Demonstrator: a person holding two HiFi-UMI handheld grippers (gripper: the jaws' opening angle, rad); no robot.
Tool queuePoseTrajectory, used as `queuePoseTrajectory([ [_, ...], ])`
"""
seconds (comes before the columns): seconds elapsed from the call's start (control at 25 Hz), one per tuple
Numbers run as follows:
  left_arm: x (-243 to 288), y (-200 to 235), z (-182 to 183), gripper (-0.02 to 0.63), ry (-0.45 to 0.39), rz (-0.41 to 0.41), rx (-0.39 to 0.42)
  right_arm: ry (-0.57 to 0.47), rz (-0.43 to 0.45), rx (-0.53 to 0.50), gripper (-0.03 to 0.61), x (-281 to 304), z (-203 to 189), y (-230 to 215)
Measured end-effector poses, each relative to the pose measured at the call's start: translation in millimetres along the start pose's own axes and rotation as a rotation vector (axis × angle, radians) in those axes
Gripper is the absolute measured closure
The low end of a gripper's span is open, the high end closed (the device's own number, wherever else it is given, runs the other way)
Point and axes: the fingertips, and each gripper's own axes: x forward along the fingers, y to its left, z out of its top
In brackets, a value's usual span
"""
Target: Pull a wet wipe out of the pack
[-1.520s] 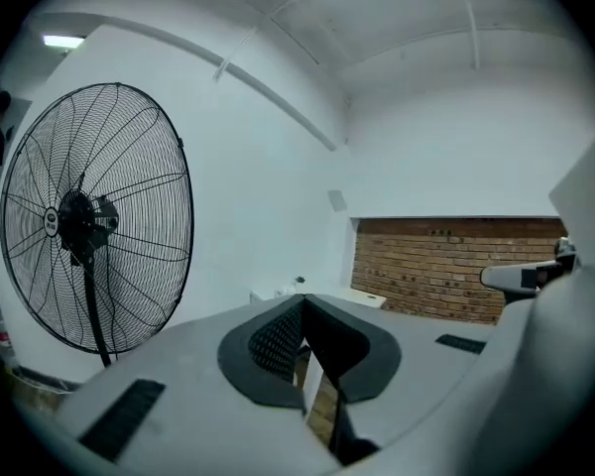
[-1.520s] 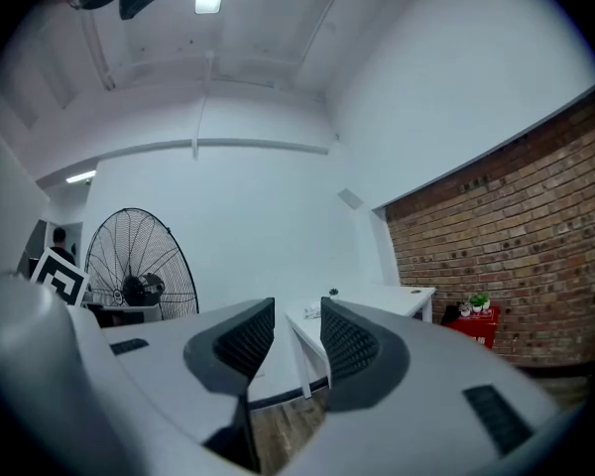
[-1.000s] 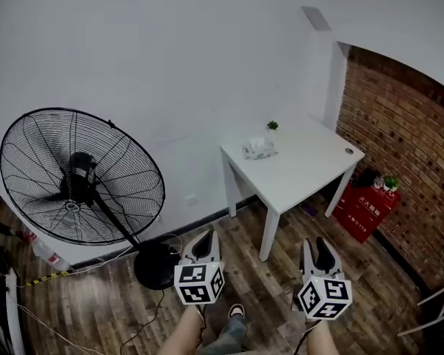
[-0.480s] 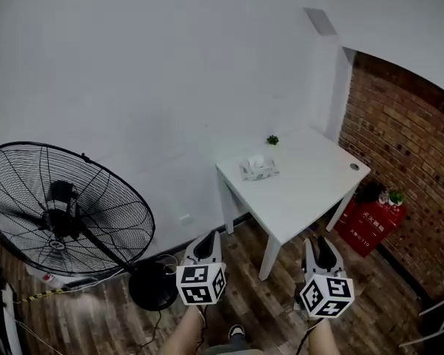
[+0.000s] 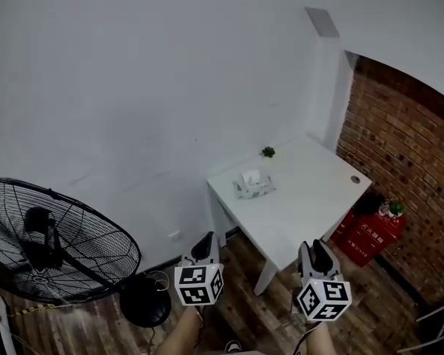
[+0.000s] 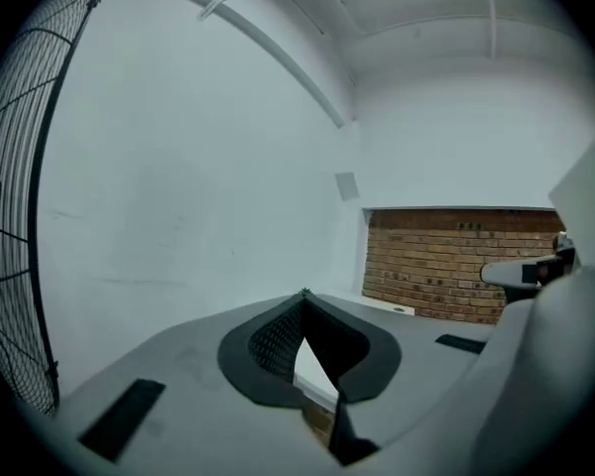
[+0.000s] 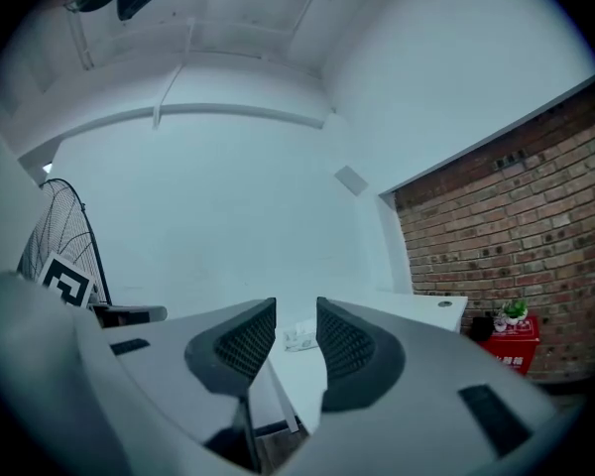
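The wet wipe pack [image 5: 252,185] lies far off on the white table [image 5: 311,198], near its back left corner, with a wipe sticking up from its top. Both grippers hang low over the wooden floor, well short of the table. My left gripper [image 5: 206,241] has its jaws closed tip to tip with nothing between them. My right gripper [image 5: 314,248] is open by a narrow gap and holds nothing. In the right gripper view the pack [image 7: 299,337] shows small between the pads [image 7: 246,343]. The left gripper [image 6: 303,297] points toward the table's edge and the wall.
A big floor fan [image 5: 48,246] stands at the lower left, with its round base [image 5: 144,302] close to the left gripper. A tiny green plant [image 5: 268,151] sits at the table's back edge. A red box [image 5: 370,231] stands against the brick wall [image 5: 407,154] on the right.
The head view has shifted: the fan slid down and left in the picture, and the table and pack sit a little lower and left. Both grippers keep their places and jaw states.
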Motion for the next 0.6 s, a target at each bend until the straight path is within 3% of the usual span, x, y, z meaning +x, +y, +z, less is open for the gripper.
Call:
queuePoseTrajectory([
  [0.32,50,6,-19,0.614,0.051,0.008,-0.014,0.047,-0.011,0.009,0.455,47,-15,-28],
  [0.6,108,2,-21,0.614,0.048,0.076,-0.012,0.063,0.062,0.019,0.455,114,-16,-64],
])
